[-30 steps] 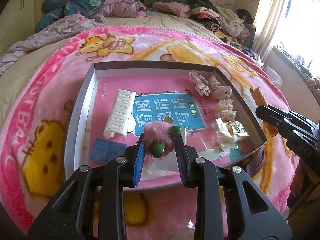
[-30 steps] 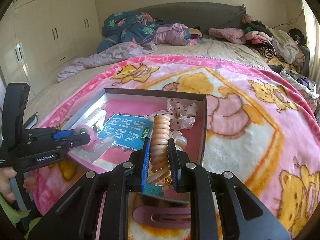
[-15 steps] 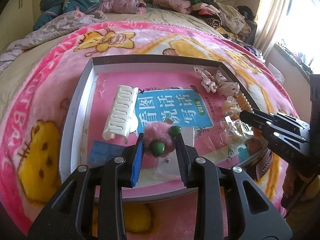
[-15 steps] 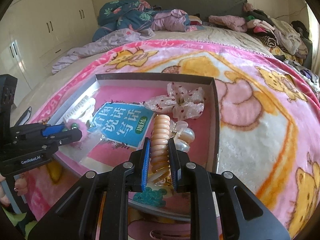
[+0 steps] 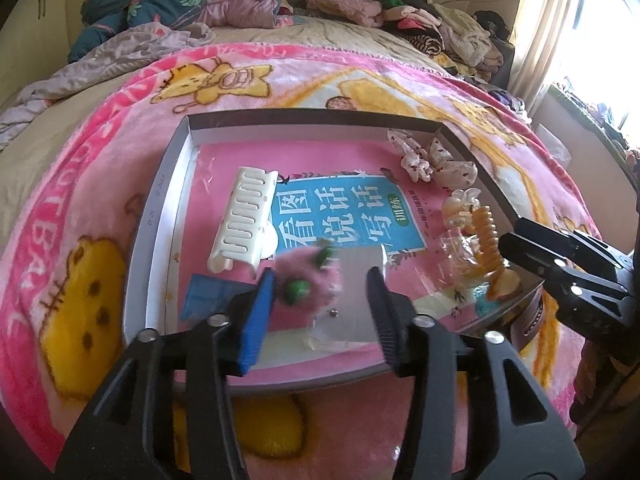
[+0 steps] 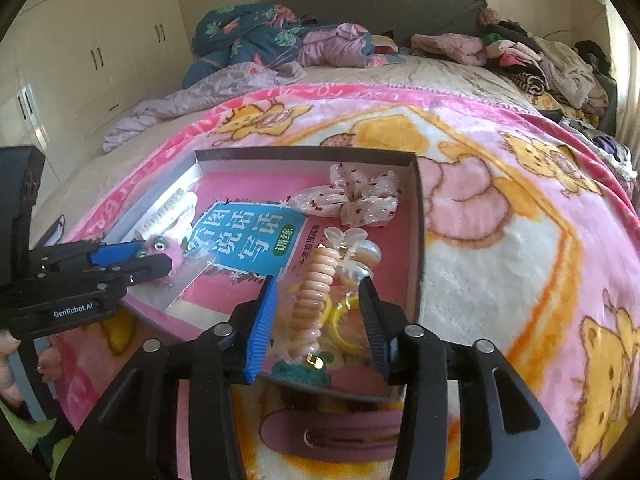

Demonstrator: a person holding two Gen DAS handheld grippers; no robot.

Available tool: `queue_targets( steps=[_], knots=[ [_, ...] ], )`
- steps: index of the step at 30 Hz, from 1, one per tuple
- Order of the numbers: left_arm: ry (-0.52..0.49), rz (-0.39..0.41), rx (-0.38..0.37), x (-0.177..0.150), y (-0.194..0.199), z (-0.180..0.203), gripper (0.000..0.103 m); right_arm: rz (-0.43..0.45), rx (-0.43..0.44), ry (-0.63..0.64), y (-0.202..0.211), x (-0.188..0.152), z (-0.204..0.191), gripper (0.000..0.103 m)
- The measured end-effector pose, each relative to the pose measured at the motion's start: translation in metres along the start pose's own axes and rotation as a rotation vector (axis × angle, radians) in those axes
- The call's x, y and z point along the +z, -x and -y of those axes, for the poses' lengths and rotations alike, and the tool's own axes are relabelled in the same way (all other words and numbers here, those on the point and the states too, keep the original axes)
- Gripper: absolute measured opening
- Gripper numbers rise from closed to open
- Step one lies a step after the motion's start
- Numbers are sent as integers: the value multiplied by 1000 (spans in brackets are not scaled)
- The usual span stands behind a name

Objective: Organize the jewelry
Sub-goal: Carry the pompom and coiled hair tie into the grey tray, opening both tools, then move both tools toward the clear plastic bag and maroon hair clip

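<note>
Pink plush blanket (image 6: 500,208) with yellow cartoon bears, spread over a bed; piled clothes (image 6: 532,60) along the far edge by the headboard.

Shallow box (image 5: 160,208), grey-walled, lying on the blanket, its floor lined with a pink sheet bearing a blue printed label (image 5: 344,216).

Contents of the box:
- White claw clip (image 5: 244,220), left of the blue label.
- Sheer bow with red dots (image 6: 352,196), far right corner.
- Pearly clear claw clip (image 6: 356,252), just in front of the bow.
- Peach spiral hair tie (image 6: 312,296), lying lengthwise near the right front corner, beside yellow rings (image 6: 344,320).
- Pink fluffy hair accessory with green beads (image 5: 308,284), near the front middle, blurred in the left wrist view.
- Small blue card (image 5: 212,296), front left.
- Clear plastic sleeve (image 5: 352,308), under and beside the fluffy piece.

Left gripper (image 5: 320,304): jaws opening, set apart either side of the pink fluffy accessory; the blue pad is close to it, the other pad clear of it.

Right gripper (image 6: 316,316): jaws opening, parted around the spiral hair tie, neither pad pressing on it.

Mauve snap clip (image 6: 332,436), outside the box, on the blanket just in front of its near wall.

A hand's fingertips (image 6: 8,360) show at the left gripper's handle.
</note>
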State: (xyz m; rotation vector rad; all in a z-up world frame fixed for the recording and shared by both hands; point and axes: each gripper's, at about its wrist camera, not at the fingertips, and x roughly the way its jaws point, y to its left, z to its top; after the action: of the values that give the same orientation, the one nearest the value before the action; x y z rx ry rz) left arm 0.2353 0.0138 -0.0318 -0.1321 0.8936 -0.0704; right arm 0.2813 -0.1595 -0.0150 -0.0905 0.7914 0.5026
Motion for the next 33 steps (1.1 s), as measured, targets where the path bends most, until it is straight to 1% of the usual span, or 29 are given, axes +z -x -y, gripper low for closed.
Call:
queue_targets(
  steps=[2,3,5,8,10,12,15,22,30,33],
  knots=[
    [-1,8,1,-1,6,2,43,13,-5,-7,8,-1,2,44],
    [-1,13,1,-1,8,2,45,23,-7,-9,14,-2,3,45],
    [0,22,3,-2,14,3,48,39,-13,-14,23,-3,5,50],
    [3,40,6,-3,24,5,50,54,-19,-25,36,-7,8,52],
    [6,53,9,-3,31,7,54,60,-26,-26,43,-9,10,52],
    [5,63,8,-4,39,8,55,65,-30,-26,49,-12,10,52],
    [4,75,13,-5,48,12,57,75,-38,-26,60,-16,10,54],
    [-6,99,17,-17,69,20,63,89,-54,-23,78,-27,11,58],
    [-23,97,21,-36,81,31,70,100,-59,-49,94,-44,15,62],
    [-25,88,22,-46,84,34,71,96,-67,-52,97,-51,15,63]
  ],
)
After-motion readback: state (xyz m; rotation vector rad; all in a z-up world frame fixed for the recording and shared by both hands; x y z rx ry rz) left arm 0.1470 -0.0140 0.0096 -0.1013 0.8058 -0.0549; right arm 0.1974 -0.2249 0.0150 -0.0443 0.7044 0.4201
